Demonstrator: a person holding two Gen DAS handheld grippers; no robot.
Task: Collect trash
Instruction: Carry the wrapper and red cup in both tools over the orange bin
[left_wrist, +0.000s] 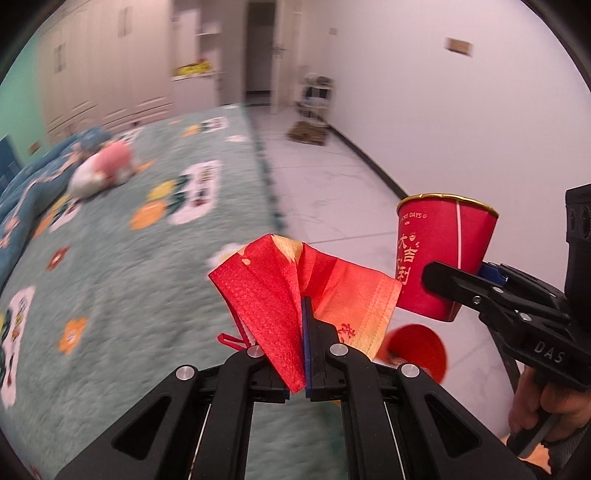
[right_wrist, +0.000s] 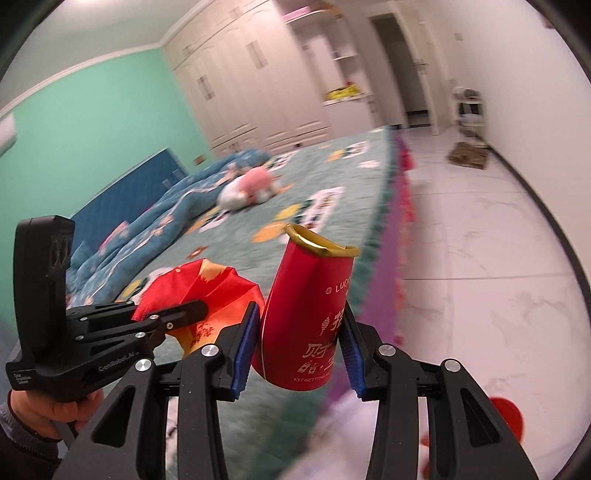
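My left gripper (left_wrist: 304, 354) is shut on a crumpled red and orange face mask (left_wrist: 295, 288), held above the edge of the bed. The mask also shows in the right wrist view (right_wrist: 199, 288), with the left gripper (right_wrist: 184, 314) beside it. My right gripper (right_wrist: 299, 343) is shut on a red paper cup (right_wrist: 306, 314) with a gold rim, squeezing it so the mouth is flattened. The cup shows upright in the left wrist view (left_wrist: 439, 254), with the right gripper (left_wrist: 458, 280) on it. A round red thing (left_wrist: 417, 350) lies below on the floor; it also shows in the right wrist view (right_wrist: 506, 417).
A bed with a teal patterned cover (left_wrist: 129, 266) fills the left. A pink and white plush toy (left_wrist: 103, 170) and a blue quilt (right_wrist: 155, 221) lie on it. White tiled floor (left_wrist: 332, 192) runs to a doorway. A brown mat (left_wrist: 308, 133) and a small rack (left_wrist: 316, 96) stand by the wall.
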